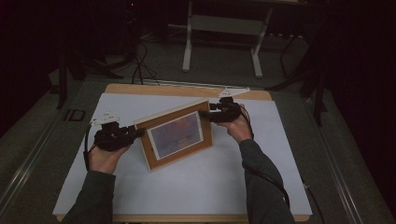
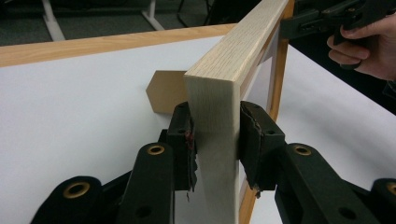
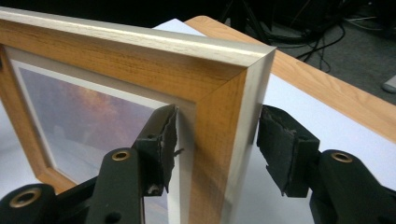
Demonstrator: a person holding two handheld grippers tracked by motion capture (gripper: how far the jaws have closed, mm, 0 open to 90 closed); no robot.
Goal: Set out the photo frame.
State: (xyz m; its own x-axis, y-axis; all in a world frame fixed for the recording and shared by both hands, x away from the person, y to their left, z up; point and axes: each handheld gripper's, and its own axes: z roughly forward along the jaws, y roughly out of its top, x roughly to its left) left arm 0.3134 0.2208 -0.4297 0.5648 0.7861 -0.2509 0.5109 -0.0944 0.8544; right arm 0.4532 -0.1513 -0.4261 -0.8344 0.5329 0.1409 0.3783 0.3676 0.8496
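A wooden picture frame (image 1: 177, 135) with a sunset-coloured print stands upright on the white board (image 1: 140, 186), angled across it. My left gripper (image 1: 137, 132) is shut on the frame's left edge. In the left gripper view both pads (image 2: 184, 140) press the pale side of the frame (image 2: 219, 93). My right gripper (image 1: 208, 113) is at the frame's upper right corner and stands open. In the right gripper view the frame's edge (image 3: 219, 116) lies between the jaws; one pad (image 3: 285, 149) stands off the back with a visible gap.
A brown stand flap (image 2: 163, 91) sticks out behind the frame. The board lies on a wooden table (image 1: 187, 90). Beyond the table are a desk's white legs (image 1: 188, 42) and cables (image 1: 139, 65) on the dark floor.
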